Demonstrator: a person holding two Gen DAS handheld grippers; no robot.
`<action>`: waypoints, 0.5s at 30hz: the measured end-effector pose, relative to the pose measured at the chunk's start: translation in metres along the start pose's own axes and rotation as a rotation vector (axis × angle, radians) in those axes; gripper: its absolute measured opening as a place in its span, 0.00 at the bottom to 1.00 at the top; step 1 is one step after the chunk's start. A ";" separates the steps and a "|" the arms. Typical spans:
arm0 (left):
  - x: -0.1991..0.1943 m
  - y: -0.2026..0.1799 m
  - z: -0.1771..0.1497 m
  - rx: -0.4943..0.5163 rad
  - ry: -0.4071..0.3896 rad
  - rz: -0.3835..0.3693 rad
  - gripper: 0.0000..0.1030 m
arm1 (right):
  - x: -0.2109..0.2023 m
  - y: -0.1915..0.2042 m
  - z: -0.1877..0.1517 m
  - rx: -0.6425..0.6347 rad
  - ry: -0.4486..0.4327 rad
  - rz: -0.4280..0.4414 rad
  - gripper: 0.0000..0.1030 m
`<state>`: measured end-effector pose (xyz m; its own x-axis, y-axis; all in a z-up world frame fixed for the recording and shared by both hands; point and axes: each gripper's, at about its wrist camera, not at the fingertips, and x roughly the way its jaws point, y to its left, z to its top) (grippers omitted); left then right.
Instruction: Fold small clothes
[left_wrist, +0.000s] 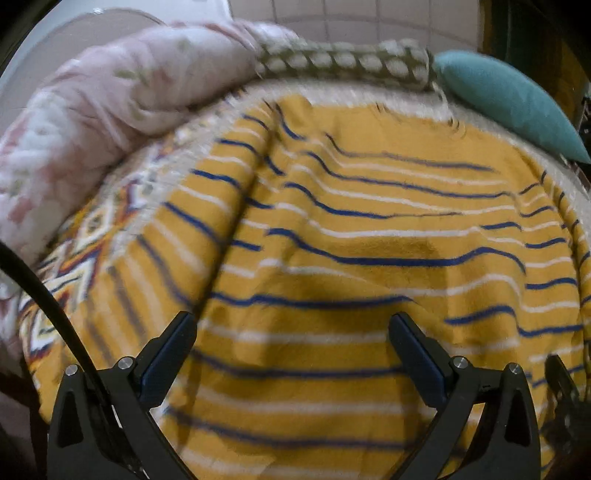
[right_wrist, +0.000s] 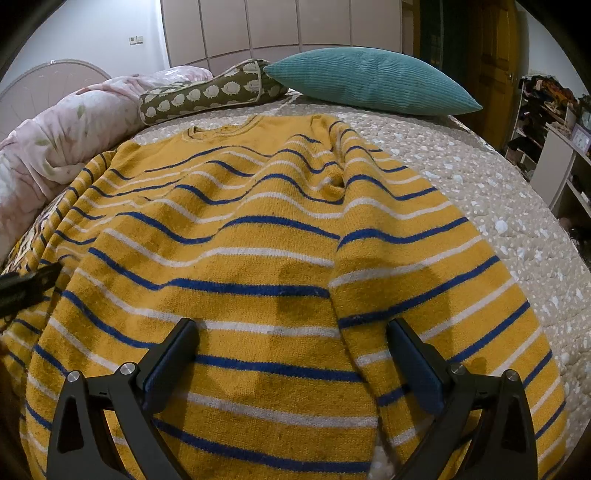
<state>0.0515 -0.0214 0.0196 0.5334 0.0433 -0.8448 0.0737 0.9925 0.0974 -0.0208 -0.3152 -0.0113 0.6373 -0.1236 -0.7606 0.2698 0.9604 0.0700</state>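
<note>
Mustard knit with blue and white stripes fills both views: the sweater (right_wrist: 236, 258) lies spread under my left gripper (left_wrist: 293, 350) and right gripper (right_wrist: 291, 354), both jaws apart and empty. One sleeve (right_wrist: 424, 288) lies folded inward; body folds remain, I judge. Beyond, the bed (right_wrist: 480, 177) and teal pillow (right_wrist: 369, 81).

Black claw (right_wrist: 291, 334), blue pads (right_wrist: 168, 363), silver screws (right_wrist: 126, 368).

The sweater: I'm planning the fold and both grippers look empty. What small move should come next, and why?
Probably lower the open right gripper onto the sleeve lying over the yellow striped sweater and pinch it there. Both it and the left gripper hover open, and the sweater lies rumpled on the bed.
</note>
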 end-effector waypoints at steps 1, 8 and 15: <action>0.011 0.000 0.004 0.012 0.014 0.001 1.00 | 0.000 0.000 0.000 -0.001 0.001 -0.001 1.00; 0.016 0.002 -0.006 -0.024 -0.047 -0.044 1.00 | 0.000 -0.002 0.000 0.005 -0.003 0.009 1.00; 0.018 0.005 -0.004 -0.040 -0.043 -0.068 1.00 | -0.002 -0.005 -0.001 0.022 -0.013 0.035 1.00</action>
<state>0.0576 -0.0152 0.0027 0.5638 -0.0287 -0.8254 0.0776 0.9968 0.0183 -0.0243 -0.3195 -0.0108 0.6557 -0.0936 -0.7492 0.2631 0.9584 0.1105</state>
